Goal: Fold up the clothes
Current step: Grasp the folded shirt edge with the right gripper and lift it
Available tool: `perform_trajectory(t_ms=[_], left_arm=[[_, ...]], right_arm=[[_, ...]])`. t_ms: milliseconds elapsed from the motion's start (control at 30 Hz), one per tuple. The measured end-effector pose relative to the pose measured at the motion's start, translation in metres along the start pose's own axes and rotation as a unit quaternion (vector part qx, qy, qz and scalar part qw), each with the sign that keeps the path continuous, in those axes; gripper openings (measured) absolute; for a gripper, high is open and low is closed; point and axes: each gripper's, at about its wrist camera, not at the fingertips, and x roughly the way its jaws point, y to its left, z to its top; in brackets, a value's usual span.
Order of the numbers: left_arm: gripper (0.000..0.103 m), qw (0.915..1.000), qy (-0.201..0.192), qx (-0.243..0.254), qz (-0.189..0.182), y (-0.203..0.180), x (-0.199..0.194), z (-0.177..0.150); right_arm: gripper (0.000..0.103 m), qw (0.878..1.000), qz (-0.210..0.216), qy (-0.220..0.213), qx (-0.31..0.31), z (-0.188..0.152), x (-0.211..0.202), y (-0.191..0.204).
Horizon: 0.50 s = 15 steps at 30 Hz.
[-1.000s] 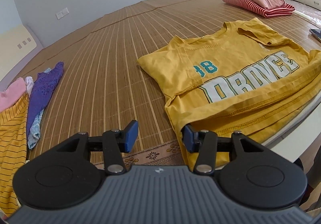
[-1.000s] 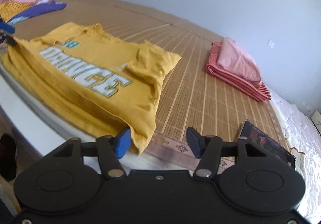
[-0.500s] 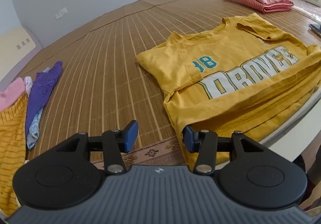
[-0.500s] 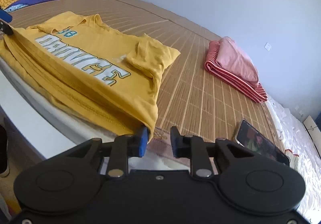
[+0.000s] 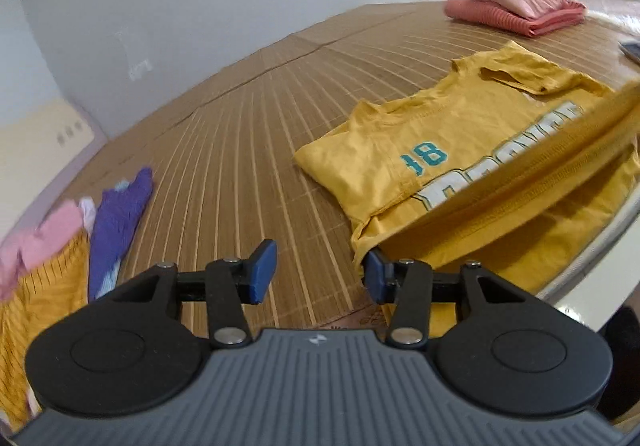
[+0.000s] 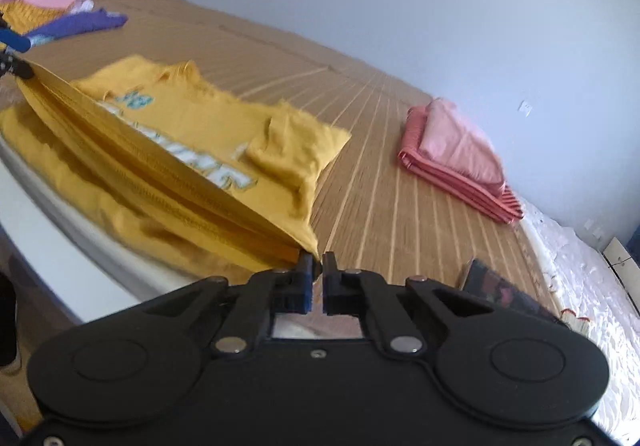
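Observation:
A yellow T-shirt (image 5: 460,150) with white letters and a teal number lies on the bamboo mat at the bed's near edge; it also shows in the right wrist view (image 6: 224,126). My right gripper (image 6: 318,266) is shut on the shirt's bottom hem corner, and the hem is lifted and pulled taut. My left gripper (image 5: 320,274) is open, and the other hem corner hangs against its right finger (image 5: 376,276). The hem runs as a raised band between the two grippers.
A folded stack of red-striped and pink clothes (image 6: 460,162) lies at the far right, also in the left wrist view (image 5: 516,8). A loose pile of purple, pink and yellow-striped garments (image 5: 60,242) lies at the left. A dark phone (image 6: 508,294) rests near the bed's right edge.
My right gripper has closed on the hem corner and lifted it, so the hem rose off the bed. My left gripper stayed open beside the other corner.

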Motion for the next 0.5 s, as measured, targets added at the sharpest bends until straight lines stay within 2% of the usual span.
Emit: perform_trajectory(t_ms=[233,500], left_arm=[[0.05,0.9996,-0.018,0.018,0.006,0.007,-0.002,0.012],[0.051,0.9974,-0.052,0.04,0.029,0.023,0.002,0.036]], right_arm=[[0.005,0.999,-0.017,-0.026,-0.012,0.021,-0.002,-0.008],[0.006,0.997,-0.04,-0.042,-0.045,0.056,0.018,-0.012]])
